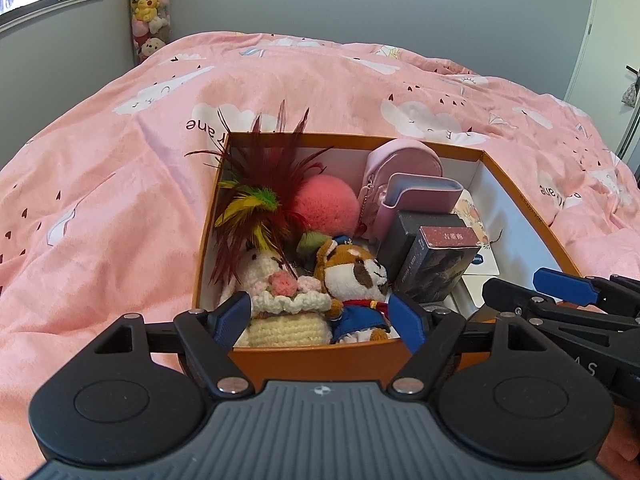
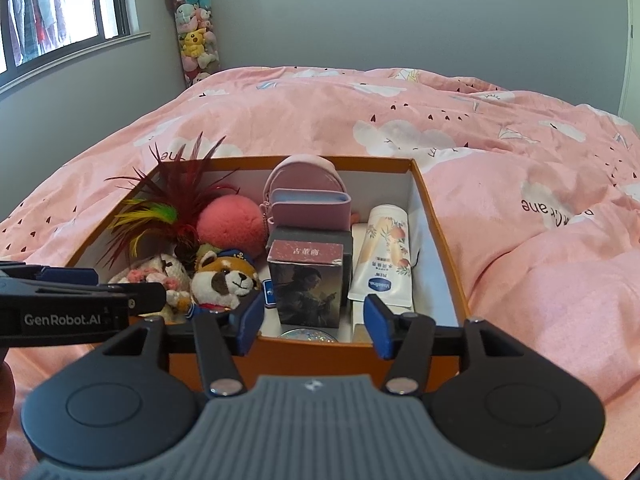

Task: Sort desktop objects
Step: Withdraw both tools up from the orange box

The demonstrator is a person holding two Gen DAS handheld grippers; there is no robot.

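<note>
I am looking down along both grippers at an orange box [image 1: 320, 360] sitting on a pink cloud-print duvet [image 1: 100, 220]. The left gripper [image 1: 320, 320] is hanging over the box's near-left part with its jaws spread wide and nothing between the blue pads [image 1: 230, 318]; a crocheted bunny [image 1: 276, 300] and a plush dog in a blue outfit [image 1: 352, 288] are lying just beyond them, untouched. The right gripper [image 2: 316, 326] is hovering above the near wall of the box, also released, its jaws parted with no object pinched between them; a dark card box [image 2: 308, 280] with a reddish lid is standing upright just past its fingertips. Inside the box I am seeing a feather toy [image 1: 260, 200] leaning into the far-left corner, a fluffy pink ball [image 1: 326, 204] beside it, a small pink pouch [image 1: 404, 168] against the far wall, and a pink case [image 2: 310, 204] resting in front of it on a grey block [image 2: 308, 236]. A hand cream tube [image 2: 386, 256] is lying lengthwise along the right side, cap end near me. A glittery round object at the near wall is mostly hidden, so I cannot tell what it is. In the room's far corner a column of plush toys [image 2: 194, 28] is standing beside a window [image 2: 60, 12].
</note>
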